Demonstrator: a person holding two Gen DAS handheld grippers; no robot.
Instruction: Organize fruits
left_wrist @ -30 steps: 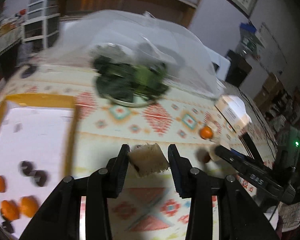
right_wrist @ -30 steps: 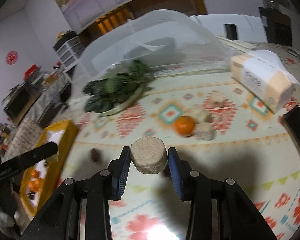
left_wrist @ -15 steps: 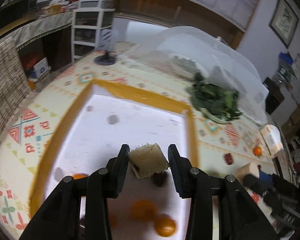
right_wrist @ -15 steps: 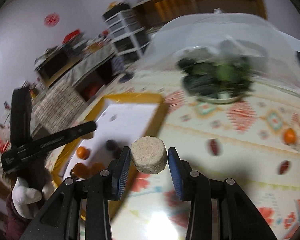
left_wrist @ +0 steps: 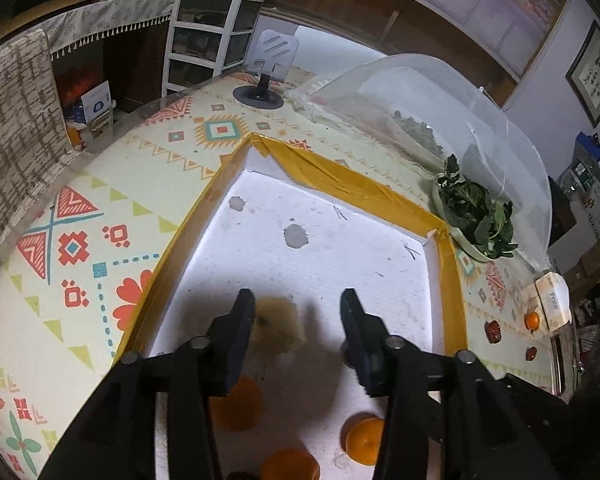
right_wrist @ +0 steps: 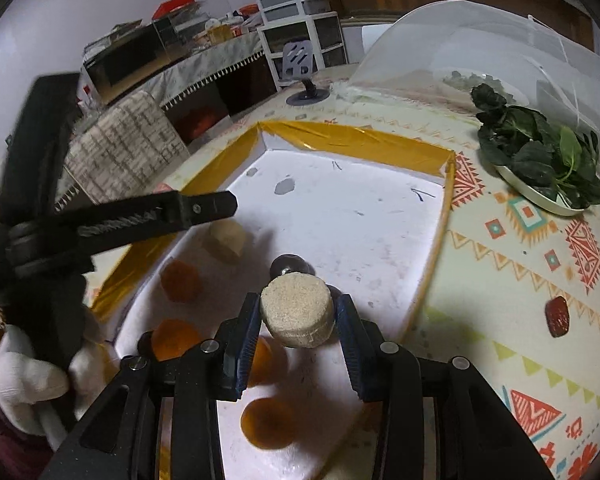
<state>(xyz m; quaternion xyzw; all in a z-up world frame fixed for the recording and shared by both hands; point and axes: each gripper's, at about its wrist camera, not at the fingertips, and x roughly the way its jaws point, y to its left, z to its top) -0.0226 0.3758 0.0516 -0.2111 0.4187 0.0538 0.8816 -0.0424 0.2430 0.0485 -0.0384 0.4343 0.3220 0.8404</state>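
A white tray with a yellow taped rim (left_wrist: 340, 184) (right_wrist: 360, 136) lies on the patterned table. Several oranges (left_wrist: 364, 434) (right_wrist: 180, 280) and a dark fruit (right_wrist: 288, 264) rest in it. My left gripper (left_wrist: 298, 304) hangs over the tray, its jaws opening. A beige chunk (left_wrist: 278, 328) (right_wrist: 226, 240), blurred, is free of the pads and lies on the tray floor beneath them. My right gripper (right_wrist: 296, 308) is shut on a round beige puck (right_wrist: 296, 312) above the tray's near part.
A plate of green leaves (left_wrist: 476, 216) (right_wrist: 540, 160) sits right of the tray beside a clear mesh food cover (left_wrist: 420, 100). Red dates (left_wrist: 493, 330) (right_wrist: 557, 316), an orange (left_wrist: 532, 320) and a tissue box (left_wrist: 552, 304) lie further right. A phone stand (left_wrist: 266, 64) stands behind.
Both grippers swung left from the open tablecloth to above the tray. The left jaws spread and the beige chunk dropped out. The right still holds its puck.
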